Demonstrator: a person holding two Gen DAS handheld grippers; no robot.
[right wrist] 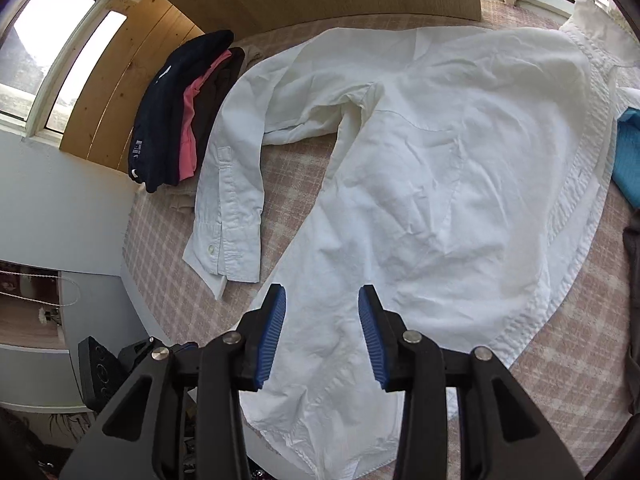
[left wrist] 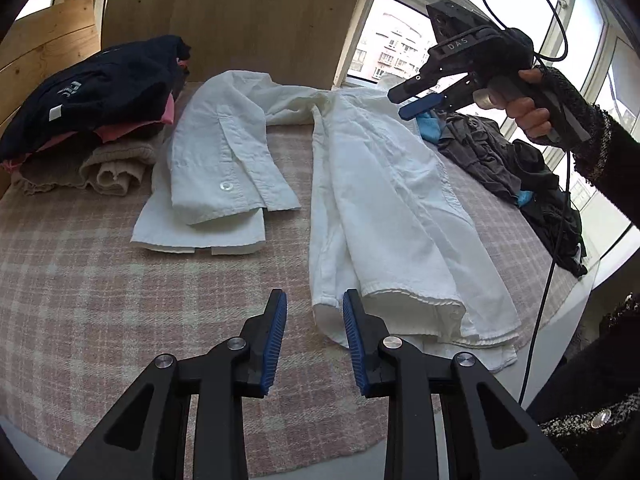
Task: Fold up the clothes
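A white long-sleeved shirt [left wrist: 384, 200] lies on the pink checked cloth [left wrist: 100, 280] of the table, its body folded lengthwise and one sleeve [left wrist: 224, 152] bent back on the left. My left gripper [left wrist: 314, 304] is open and empty, low over the cloth just left of the shirt's hem. My right gripper [left wrist: 416, 102] is held up in the air over the shirt's collar end. In the right wrist view the right gripper [right wrist: 322, 306] is open and empty above the shirt [right wrist: 440, 184], whose sleeve [right wrist: 232, 200] lies at the left.
A stack of folded clothes, dark navy on top [left wrist: 92, 88], pink and beige below, stands at the back left. A heap of dark grey clothes [left wrist: 512, 168] and a blue item [right wrist: 630, 152] lie at the right. A wooden wall and windows stand behind.
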